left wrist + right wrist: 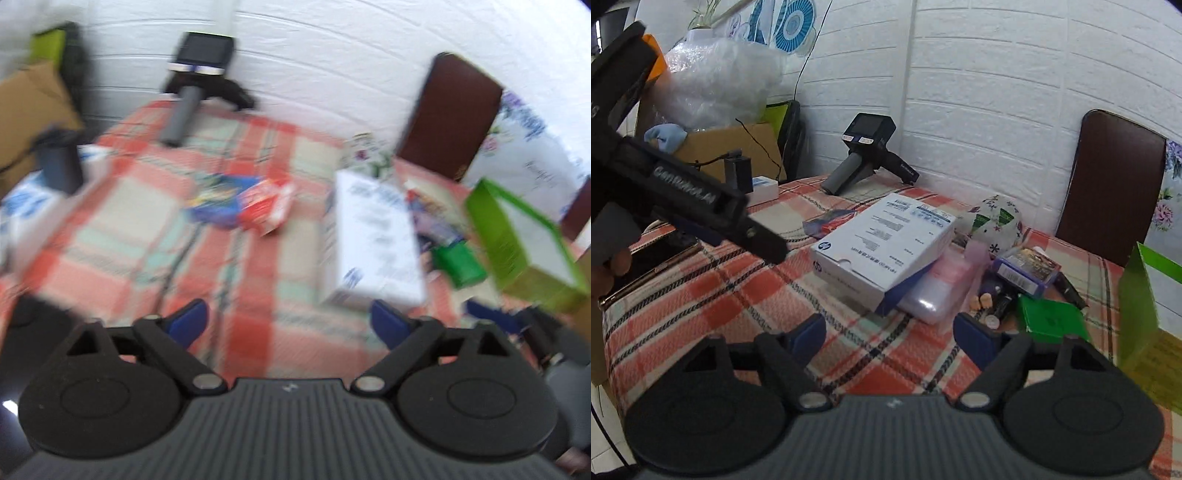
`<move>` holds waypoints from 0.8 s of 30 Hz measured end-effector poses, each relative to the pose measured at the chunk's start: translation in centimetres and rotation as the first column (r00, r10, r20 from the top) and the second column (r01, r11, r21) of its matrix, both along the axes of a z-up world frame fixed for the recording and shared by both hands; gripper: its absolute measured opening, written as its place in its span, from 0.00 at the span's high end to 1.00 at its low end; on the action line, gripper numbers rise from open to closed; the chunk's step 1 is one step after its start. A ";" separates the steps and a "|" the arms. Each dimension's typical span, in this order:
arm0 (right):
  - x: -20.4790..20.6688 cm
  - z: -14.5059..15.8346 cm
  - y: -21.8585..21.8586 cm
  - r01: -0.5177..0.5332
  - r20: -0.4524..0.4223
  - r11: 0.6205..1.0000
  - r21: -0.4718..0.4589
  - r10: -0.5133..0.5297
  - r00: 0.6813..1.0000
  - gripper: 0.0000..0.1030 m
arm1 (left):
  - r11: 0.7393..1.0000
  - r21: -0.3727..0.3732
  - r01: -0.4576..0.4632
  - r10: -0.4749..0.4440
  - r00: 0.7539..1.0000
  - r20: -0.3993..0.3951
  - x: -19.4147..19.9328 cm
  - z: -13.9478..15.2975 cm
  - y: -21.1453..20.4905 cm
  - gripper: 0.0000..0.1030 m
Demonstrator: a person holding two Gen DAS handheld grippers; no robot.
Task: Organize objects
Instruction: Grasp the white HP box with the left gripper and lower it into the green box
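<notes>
The white box [882,243] lies near the middle of the checked tablecloth [701,295], one end propped on a pink pouch [934,291]. Right of the box sit a purple box [1027,269] and a green card [1049,317]. Behind the white box lies a red packet [267,206]. The left gripper [290,321] and the right gripper [890,332] both hover short of the box, jaws spread, nothing between them.

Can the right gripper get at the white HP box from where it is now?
Probably yes. The right gripper is open and empty, and the white HP box lies just ahead on the plaid tablecloth with nothing between. The box may be wide for the jaws.
</notes>
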State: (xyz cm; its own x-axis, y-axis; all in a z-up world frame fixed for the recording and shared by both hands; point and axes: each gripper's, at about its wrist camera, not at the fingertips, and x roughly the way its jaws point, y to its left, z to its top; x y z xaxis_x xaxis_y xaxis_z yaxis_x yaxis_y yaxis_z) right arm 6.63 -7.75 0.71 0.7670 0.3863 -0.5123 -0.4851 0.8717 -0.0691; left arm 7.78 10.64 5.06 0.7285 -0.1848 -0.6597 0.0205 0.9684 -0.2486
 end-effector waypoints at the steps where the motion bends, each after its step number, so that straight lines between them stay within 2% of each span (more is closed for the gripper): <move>1: 0.6 0.0 0.4 -0.005 -0.005 1.000 -0.002 0.005 1.000 0.22 | 0.999 -0.029 0.014 -0.014 1.000 0.005 0.9 -0.1 -0.1 0.16; 6: 3.4 -0.1 2.6 -0.027 0.022 0.999 -0.046 0.028 0.999 0.19 | 0.988 -0.134 0.071 -0.073 0.997 -0.007 4.2 -0.8 -1.3 0.37; 7: 3.9 -0.3 3.1 -0.036 0.021 0.997 -0.065 0.038 0.999 0.21 | 0.984 -0.154 0.094 -0.098 0.995 -0.015 4.7 -1.1 -1.6 0.43; 8: 4.4 -0.8 3.6 -0.052 0.003 0.995 -0.087 0.053 0.999 0.23 | 0.978 -0.181 0.108 -0.113 0.993 -0.019 4.9 -1.5 -1.8 0.44; 9: 4.4 -1.0 3.8 -0.044 0.003 0.995 -0.094 0.044 0.999 0.27 | 0.981 -0.172 0.091 -0.095 0.995 -0.020 4.7 -1.4 -2.1 0.45; 11: 3.5 -0.4 2.9 -0.034 0.023 0.998 -0.043 0.035 0.999 0.28 | 0.986 -0.147 0.079 -0.079 0.997 0.009 3.8 -0.4 -2.7 0.48; 14: 1.2 1.0 0.8 0.004 0.112 1.000 -0.010 -0.003 0.994 0.28 | 0.982 -0.154 0.107 -0.098 0.993 0.068 2.2 2.1 -4.3 0.50; 18: -0.5 2.6 -3.8 0.128 0.254 0.992 -0.014 -0.120 0.960 0.28 | 0.967 -0.137 0.216 -0.194 0.969 0.154 2.7 5.0 -9.8 0.50; 21: 0.5 3.1 -9.2 0.250 0.258 0.968 0.002 -0.242 0.936 0.28 | 0.940 -0.131 0.315 -0.290 0.940 0.181 5.2 5.4 -15.8 0.50; 24: 1.8 3.2 -14.8 0.357 0.228 0.934 0.017 -0.351 0.908 0.28 | 0.907 -0.151 0.394 -0.365 0.912 0.190 8.2 4.5 -21.9 0.50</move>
State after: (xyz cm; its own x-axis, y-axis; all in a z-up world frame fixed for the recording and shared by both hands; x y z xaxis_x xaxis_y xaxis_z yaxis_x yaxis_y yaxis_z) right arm 8.43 -22.59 3.93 0.9464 0.0579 -0.3176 -0.1146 0.9800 -0.1627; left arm 15.95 -11.23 9.53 0.6685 -0.5732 -0.4739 0.4294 0.8177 -0.3833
